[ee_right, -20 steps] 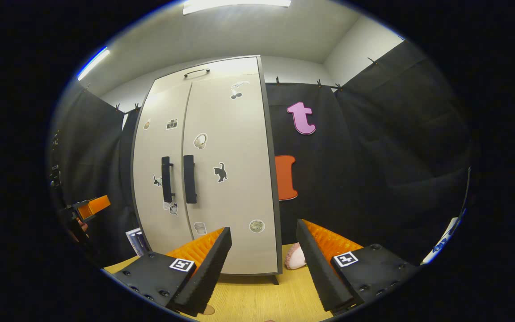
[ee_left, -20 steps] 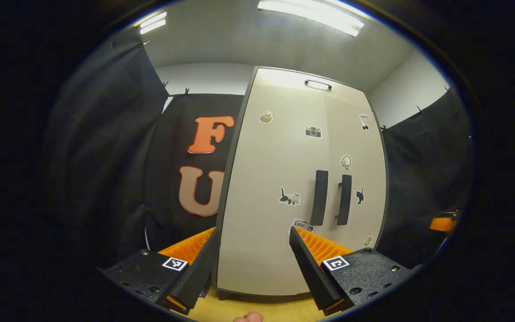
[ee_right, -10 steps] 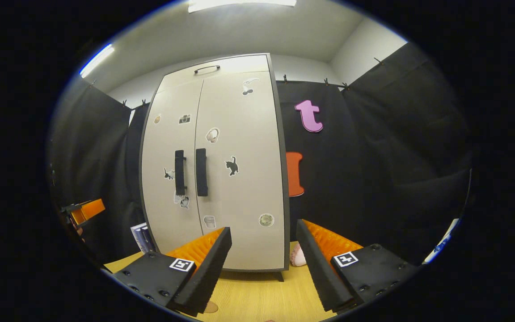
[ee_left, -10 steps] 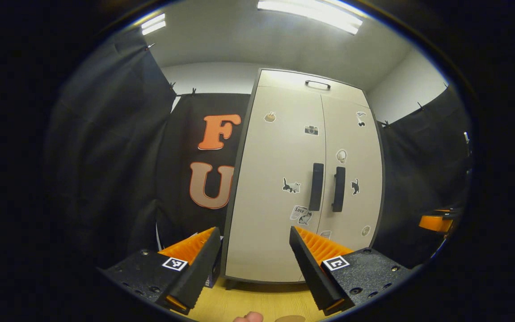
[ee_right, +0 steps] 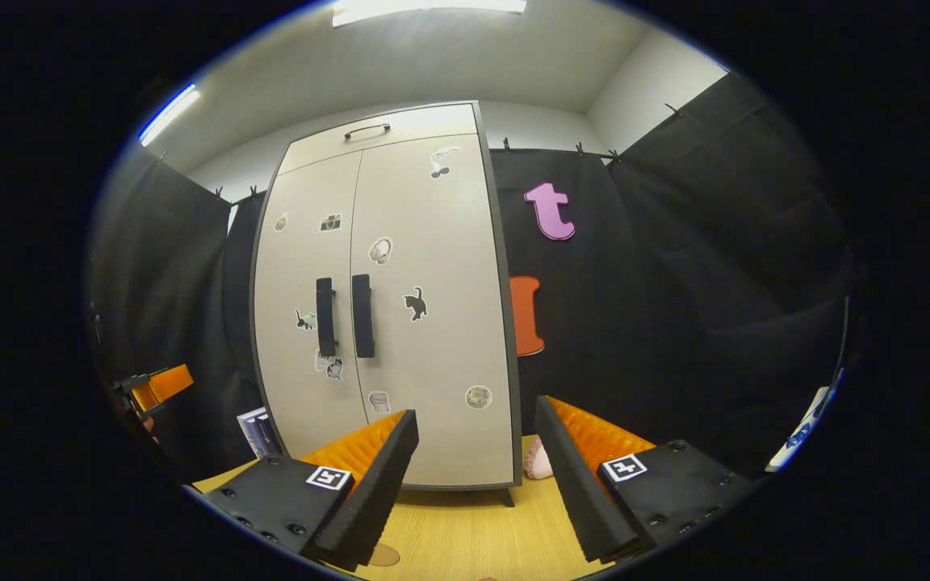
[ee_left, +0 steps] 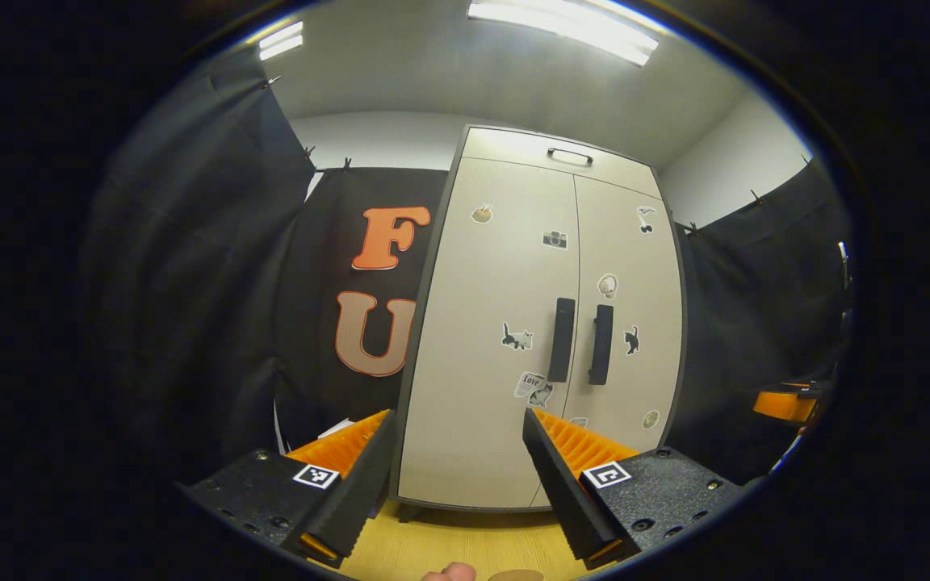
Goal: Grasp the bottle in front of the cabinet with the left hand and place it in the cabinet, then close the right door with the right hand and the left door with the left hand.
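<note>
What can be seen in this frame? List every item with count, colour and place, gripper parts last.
cabinet: one, beige with dark edges, standing on the table, both doors shut.
door handles: two, black, upright, side by side at the middle seam.
top handle: one, dark, on the panel above the doors.
stickers: several, mostly black and white, scattered on both doors.
table: one, light wood, under the cabinet.
pink thing: one, right of the cabinet's base, too hidden to name.
box: one, white and blue, left of the cabinet.
left hand-held gripper: open, empty.
right hand-held gripper: open, empty.
</note>
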`<state>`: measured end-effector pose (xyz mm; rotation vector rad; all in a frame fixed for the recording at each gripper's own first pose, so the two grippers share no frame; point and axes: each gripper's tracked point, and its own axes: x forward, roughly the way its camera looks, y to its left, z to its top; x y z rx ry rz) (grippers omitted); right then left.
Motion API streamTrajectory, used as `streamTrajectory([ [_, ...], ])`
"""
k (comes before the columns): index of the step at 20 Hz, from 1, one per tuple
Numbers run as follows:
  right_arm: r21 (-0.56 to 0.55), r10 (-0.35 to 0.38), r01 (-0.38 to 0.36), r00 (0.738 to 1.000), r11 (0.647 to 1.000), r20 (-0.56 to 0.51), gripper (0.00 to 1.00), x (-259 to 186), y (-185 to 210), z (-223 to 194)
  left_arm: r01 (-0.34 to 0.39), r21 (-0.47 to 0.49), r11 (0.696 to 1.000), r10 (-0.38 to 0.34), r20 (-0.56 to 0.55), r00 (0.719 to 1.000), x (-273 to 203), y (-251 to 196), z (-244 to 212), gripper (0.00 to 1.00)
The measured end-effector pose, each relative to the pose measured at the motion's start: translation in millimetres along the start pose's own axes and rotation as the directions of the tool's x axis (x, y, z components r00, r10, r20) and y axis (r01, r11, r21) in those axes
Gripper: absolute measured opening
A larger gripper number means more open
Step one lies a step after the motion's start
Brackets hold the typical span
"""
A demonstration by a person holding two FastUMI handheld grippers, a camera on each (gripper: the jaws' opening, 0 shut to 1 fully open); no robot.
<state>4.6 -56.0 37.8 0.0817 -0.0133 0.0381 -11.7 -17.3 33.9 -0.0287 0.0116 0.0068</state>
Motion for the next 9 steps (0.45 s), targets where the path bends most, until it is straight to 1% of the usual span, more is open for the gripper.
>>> streamTrajectory([
  [4,-0.013,0.014,-0.014,1.000,1.000,-0.003,0.97,1.1,2.8,2.5,-0.015,-0.012,1.000,0.016,0.005,1.000,-3.6,4.2,1.9,0.95],
  [5,-0.016,0.020,-0.020,1.000,1.000,-0.005,0.97,1.9,3.1,3.2,-0.019,-0.023,1.000,0.019,0.003,1.000,-6.2,4.2,1.5,0.92],
  [6,-0.019,0.024,-0.024,1.000,1.000,-0.005,0.97,1.4,2.7,3.7,-0.023,-0.033,0.999,0.023,0.003,1.000,-6.3,4.5,0.8,0.95],
  [9,-0.025,0.039,-0.040,0.999,0.999,-0.017,0.97,2.1,3.7,3.1,-0.030,-0.042,0.999,0.030,0.004,1.000,-8.9,6.9,1.6,0.94],
])
